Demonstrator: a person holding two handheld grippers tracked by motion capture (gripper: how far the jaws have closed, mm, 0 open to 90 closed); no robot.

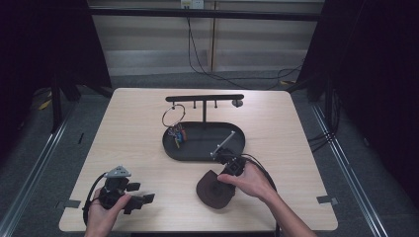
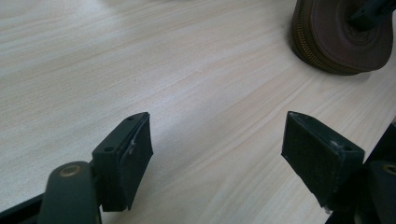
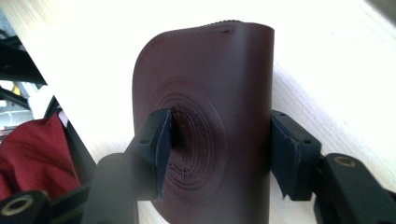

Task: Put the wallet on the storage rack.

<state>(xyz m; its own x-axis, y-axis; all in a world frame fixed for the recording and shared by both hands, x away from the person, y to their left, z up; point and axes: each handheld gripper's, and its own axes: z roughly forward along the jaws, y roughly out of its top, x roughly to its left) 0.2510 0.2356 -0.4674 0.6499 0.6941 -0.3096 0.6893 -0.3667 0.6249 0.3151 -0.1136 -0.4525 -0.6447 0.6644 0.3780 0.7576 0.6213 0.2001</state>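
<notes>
R claw clenched on brown leather pouch at near edge of counter; pads press both sides. L claw released, idle, nothing between jaws. Step judged: pickup of pouch. Next: lift clear w/o slip. Beyond: key tray w/ rack.

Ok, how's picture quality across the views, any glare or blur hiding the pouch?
High view: dim, dark edges, brown pouch small but visible. Right gripper view: table blown out white, pouch sharp, near fingers soft. Left gripper view: evenly lit, fingers slightly blurred.
</notes>
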